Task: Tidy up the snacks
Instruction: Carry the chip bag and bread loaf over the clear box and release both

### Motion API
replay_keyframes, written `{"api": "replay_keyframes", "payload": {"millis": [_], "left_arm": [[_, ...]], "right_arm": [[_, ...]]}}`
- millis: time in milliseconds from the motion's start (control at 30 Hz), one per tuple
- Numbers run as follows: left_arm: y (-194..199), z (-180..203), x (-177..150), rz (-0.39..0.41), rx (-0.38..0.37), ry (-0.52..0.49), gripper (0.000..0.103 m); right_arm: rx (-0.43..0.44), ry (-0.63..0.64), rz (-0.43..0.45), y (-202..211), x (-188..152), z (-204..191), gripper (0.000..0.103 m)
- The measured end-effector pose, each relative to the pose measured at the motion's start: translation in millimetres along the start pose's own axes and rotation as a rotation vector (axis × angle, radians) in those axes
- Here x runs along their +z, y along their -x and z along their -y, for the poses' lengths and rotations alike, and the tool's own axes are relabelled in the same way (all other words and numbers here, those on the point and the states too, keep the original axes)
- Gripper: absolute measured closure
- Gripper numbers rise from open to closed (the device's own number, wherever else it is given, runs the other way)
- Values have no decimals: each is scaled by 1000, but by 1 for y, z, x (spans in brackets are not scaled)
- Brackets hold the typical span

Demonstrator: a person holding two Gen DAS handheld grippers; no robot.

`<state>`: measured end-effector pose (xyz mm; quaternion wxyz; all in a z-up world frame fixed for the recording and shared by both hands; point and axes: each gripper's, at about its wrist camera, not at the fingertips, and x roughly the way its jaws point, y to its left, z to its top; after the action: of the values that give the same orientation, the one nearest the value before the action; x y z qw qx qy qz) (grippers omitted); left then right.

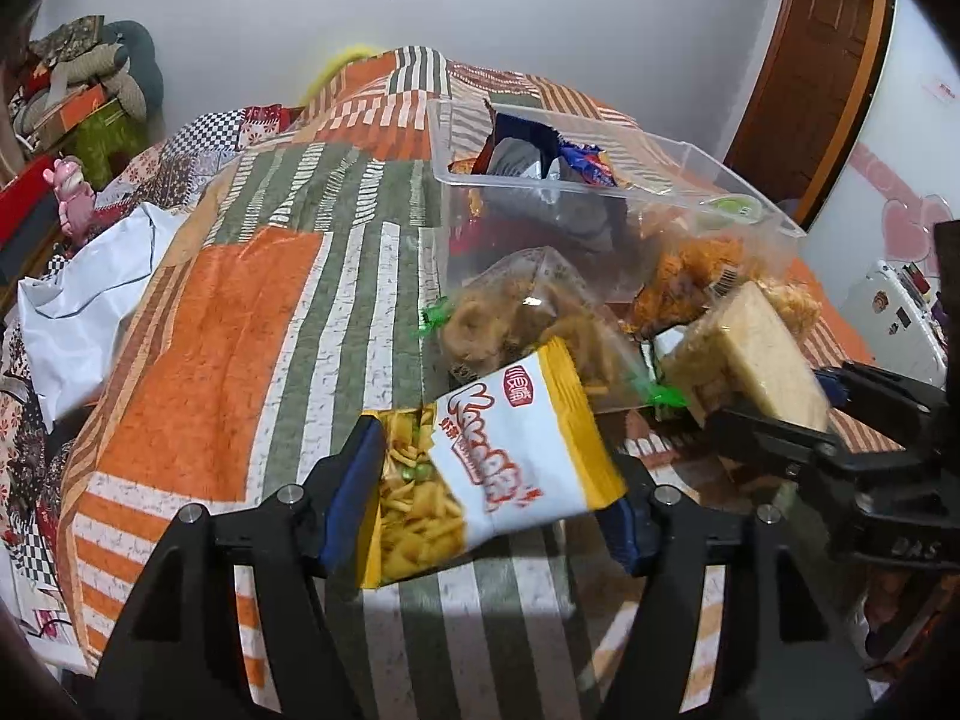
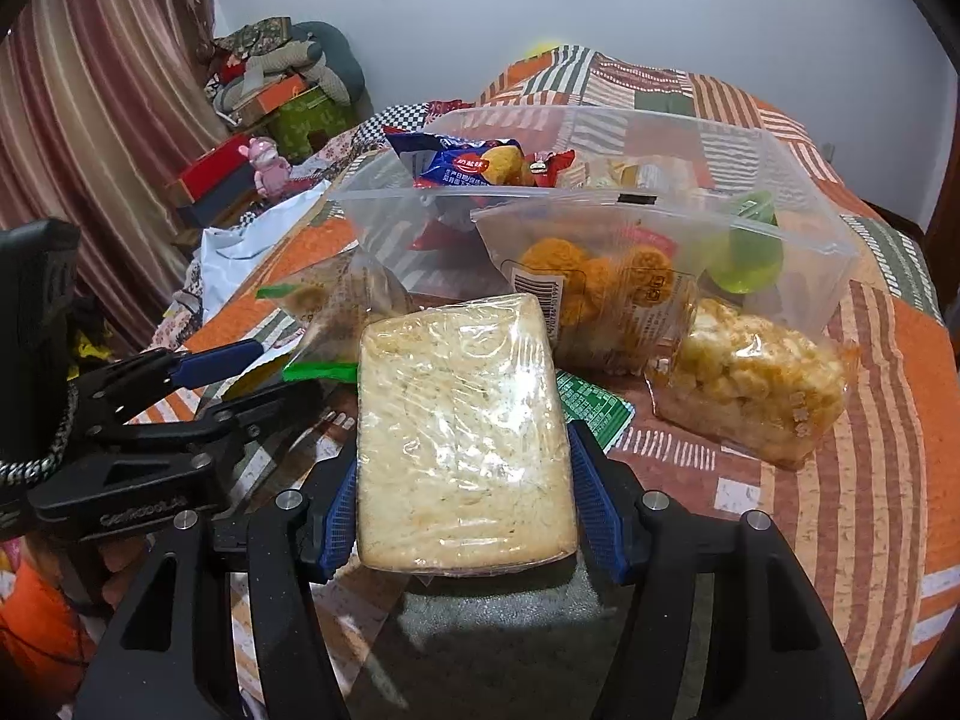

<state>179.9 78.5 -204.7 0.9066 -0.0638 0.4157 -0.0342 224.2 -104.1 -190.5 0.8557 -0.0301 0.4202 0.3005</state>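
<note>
My left gripper (image 1: 492, 480) is shut on a yellow and white snack packet (image 1: 480, 480), held just above the bed. My right gripper (image 2: 462, 498) is shut on a pale wrapped noodle block (image 2: 462, 432); the block also shows in the left wrist view (image 1: 762, 354). Ahead stands a clear plastic bin (image 1: 600, 192), also in the right wrist view (image 2: 828, 246), holding several snack packets. In front of the bin lie a clear bag of brown snacks (image 1: 516, 306), a bag of orange balls (image 2: 600, 294) and a bag of puffed corn (image 2: 756, 378).
The patchwork bedspread (image 1: 258, 312) covers the bed. A white bag (image 1: 78, 312) lies at its left edge. Boxes, a pink toy (image 1: 72, 192) and cushions are stacked beyond it. A wooden door (image 1: 810, 60) is at the right.
</note>
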Motion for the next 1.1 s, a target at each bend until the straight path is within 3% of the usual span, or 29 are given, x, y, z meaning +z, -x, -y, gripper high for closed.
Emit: {"api": "replay_keyframes", "payload": {"millis": [33,100,233,300,433,500,1100], "left_arm": [[-4,-1,1,-5,9,7,39],[-6,-4,0,8,26,25,52],[0,-7,-2,34,36,44,60],[5,-4,-3,46,45,30,69],[19,0,-2,67,32,16,71],[25,3,-2,76,22,9,78],[71,31,43,185,-29,-15,78]], "right_arm": [[0,-2,5,1,1,0,46],[4,-10,15,4,1,2,48],[19,-23,34,12,4,4,50],[21,-19,37,15,4,4,50],[26,-19,51,21,3,3,50],[26,-14,64,27,4,1,50],[-20,-28,257,85,41,24,50]]}}
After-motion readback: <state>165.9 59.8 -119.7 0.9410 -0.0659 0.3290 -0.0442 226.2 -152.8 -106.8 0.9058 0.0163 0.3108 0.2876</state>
